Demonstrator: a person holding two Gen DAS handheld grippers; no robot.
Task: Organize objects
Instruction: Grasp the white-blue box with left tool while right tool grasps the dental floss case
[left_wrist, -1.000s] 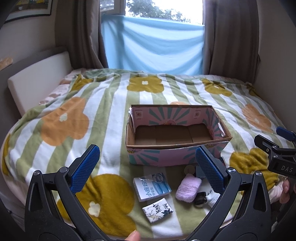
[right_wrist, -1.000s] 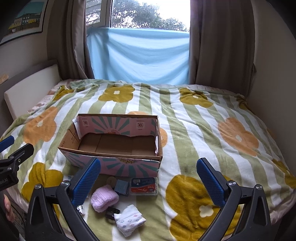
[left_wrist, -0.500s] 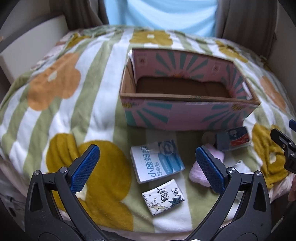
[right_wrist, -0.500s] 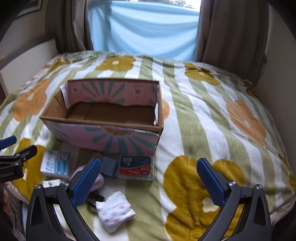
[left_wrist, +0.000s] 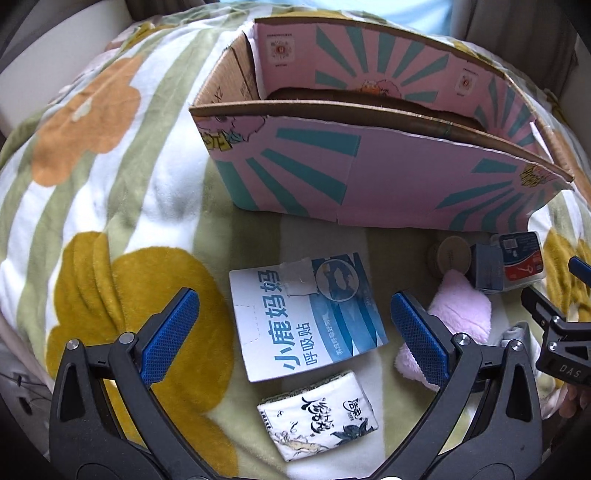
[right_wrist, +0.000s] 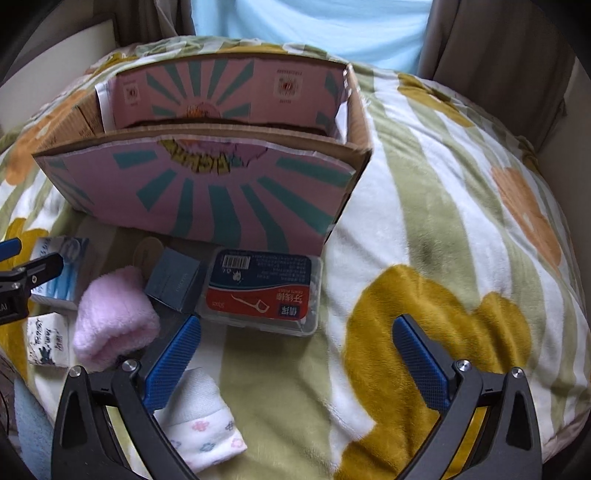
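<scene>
Left tool (left_wrist: 291, 332) and right tool (right_wrist: 295, 350) both gape wide, holding nothing.

White-blue box (left_wrist: 306, 314) – "小鹿妈妈 呼吸贴"; right claw (left_wrist: 565, 354) – "DAS" (partly cut off)

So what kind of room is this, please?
Most likely a bedroom. A plush flowered blanket covers a wide bed, curtains hang behind it, and a cardboard box sits on the bed with small personal items in front of it.
</scene>
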